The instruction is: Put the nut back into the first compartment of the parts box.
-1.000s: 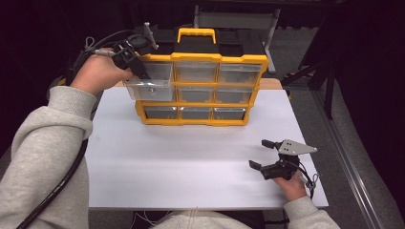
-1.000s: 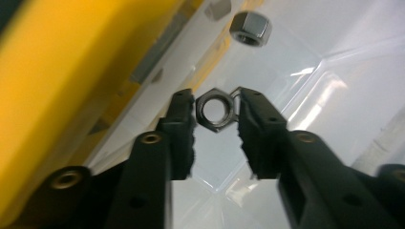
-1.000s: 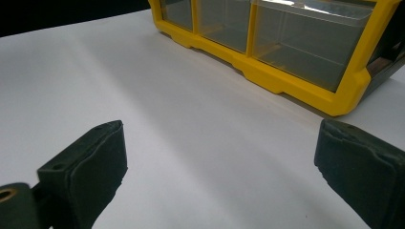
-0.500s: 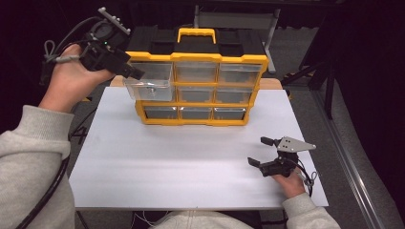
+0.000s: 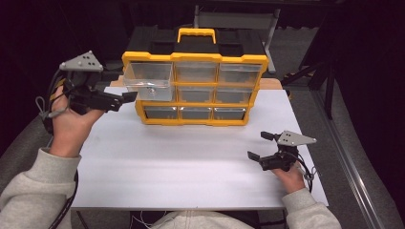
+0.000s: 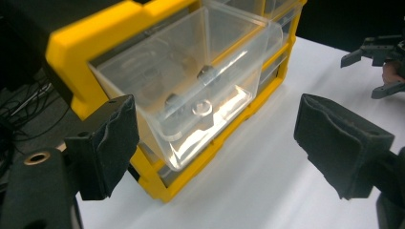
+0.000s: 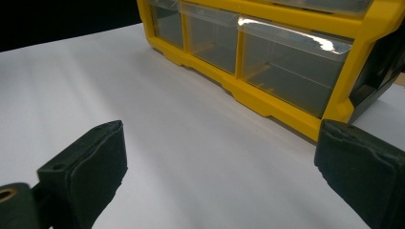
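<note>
Two grippers: both with jaws apart, empty.
Left gripper (image 5: 125,99): jaws just opening, beside pulled-out clear drawer (image 5: 149,81).
Right gripper (image 5: 261,146): wide, on white table (image 5: 191,157).
Drawer: top-left of yellow organizer (image 5: 196,88).

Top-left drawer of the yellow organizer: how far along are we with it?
Done: the top-left drawer stands pulled out of the organizer, with a few small metal parts lying inside. In hand: nothing; the left gripper, jaws just opened and empty, sits beside the drawer. The right gripper rests open on the table. Left, probably: handling the parts, then closing.
</note>
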